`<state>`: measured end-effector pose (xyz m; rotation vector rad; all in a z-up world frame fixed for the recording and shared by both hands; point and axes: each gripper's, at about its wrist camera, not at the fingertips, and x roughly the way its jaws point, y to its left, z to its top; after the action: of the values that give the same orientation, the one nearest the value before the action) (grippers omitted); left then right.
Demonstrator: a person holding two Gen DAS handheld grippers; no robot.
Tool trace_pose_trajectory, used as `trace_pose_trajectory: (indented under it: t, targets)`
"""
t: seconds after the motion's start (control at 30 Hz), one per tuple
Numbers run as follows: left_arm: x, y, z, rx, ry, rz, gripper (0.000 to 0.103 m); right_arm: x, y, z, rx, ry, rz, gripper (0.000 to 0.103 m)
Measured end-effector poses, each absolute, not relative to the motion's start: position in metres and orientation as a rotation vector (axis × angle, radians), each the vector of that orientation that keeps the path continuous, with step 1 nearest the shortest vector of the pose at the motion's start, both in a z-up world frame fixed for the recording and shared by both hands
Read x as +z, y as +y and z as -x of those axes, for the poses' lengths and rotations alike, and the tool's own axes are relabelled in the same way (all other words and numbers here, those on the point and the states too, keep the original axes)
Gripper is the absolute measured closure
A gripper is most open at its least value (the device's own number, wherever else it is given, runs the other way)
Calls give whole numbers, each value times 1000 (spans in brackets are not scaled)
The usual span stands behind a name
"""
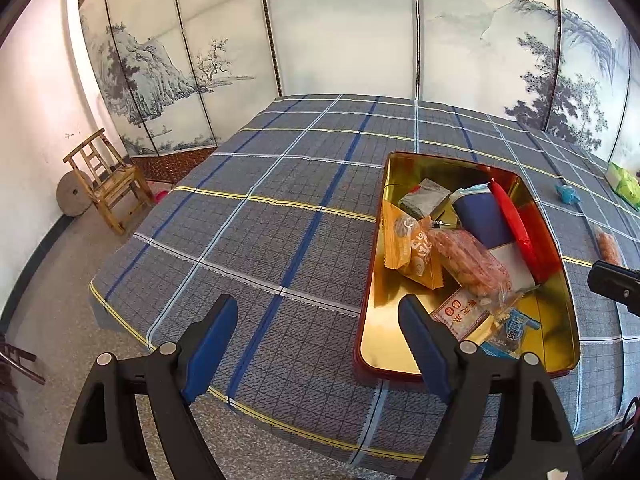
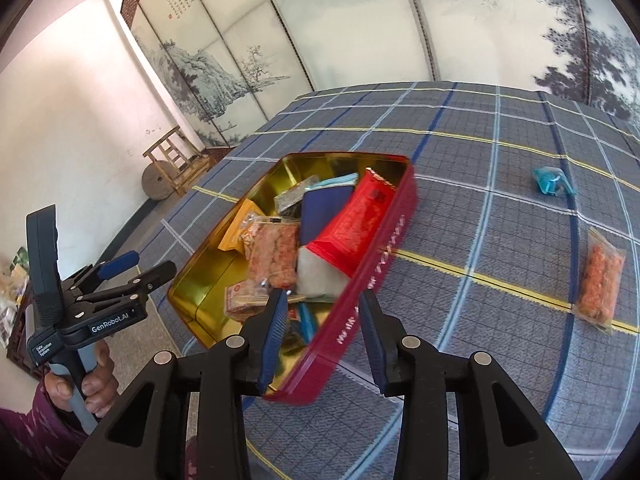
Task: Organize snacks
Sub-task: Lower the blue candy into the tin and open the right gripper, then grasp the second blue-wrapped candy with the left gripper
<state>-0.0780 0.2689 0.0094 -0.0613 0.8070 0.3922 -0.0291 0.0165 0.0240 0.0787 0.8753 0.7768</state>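
A red tin with a gold inside point(image 1: 384, 336) lies on the checked tablecloth and holds several snack packets, among them a red one point(image 2: 356, 220), a dark blue one point(image 2: 320, 208) and a clear one of pinkish crisps point(image 2: 276, 256). My right gripper point(image 2: 324, 330) straddles the tin's red near wall point(image 2: 384, 256), one finger inside and one outside; the jaws stand apart and do not press on the wall. My left gripper point(image 1: 320, 340) hangs open and empty over the cloth to the left of the tin, held by a hand point(image 2: 92, 384).
Loose on the cloth to the right lie an orange snack packet point(image 2: 598, 284), a small blue packet point(image 2: 552, 180) and a green packet point(image 1: 624, 184). The table's near edge point(image 1: 280, 420) drops to the floor. A wooden chair point(image 1: 108, 184) and a painted screen stand behind.
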Motion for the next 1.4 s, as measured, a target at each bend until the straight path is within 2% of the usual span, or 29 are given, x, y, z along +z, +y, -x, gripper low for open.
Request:
trace_pose_trajectory:
  t: [0.47, 0.6, 0.7, 0.83, 1.0, 1.2, 1.3, 1.4]
  targets:
    - [29, 229, 62, 347, 801, -53, 20, -2, -124, 10, 458, 841, -166, 39]
    - [44, 201, 45, 274, 794, -100, 17, -14, -177, 0, 302, 837, -154, 29]
    - [54, 172, 26, 180, 809, -125, 13, -25, -210, -10, 214, 851, -144, 27]
    - [62, 129, -16, 9, 870, -87, 13, -37, -241, -22, 165, 874, -163, 27]
    - [63, 73, -91, -183, 849, -104, 13, -36, -249, -28, 204, 855, -207, 23]
    - [23, 9, -183, -434, 951, -325, 13, -38, -248, -27, 277, 849, -241, 20]
    - [1, -8, -211, -495, 991, -420, 21, -38, -250, -27, 303, 844, -269, 19]
    - [-13, -18, -233, -547, 1023, -458, 21, -39, -250, -27, 314, 841, -282, 19]
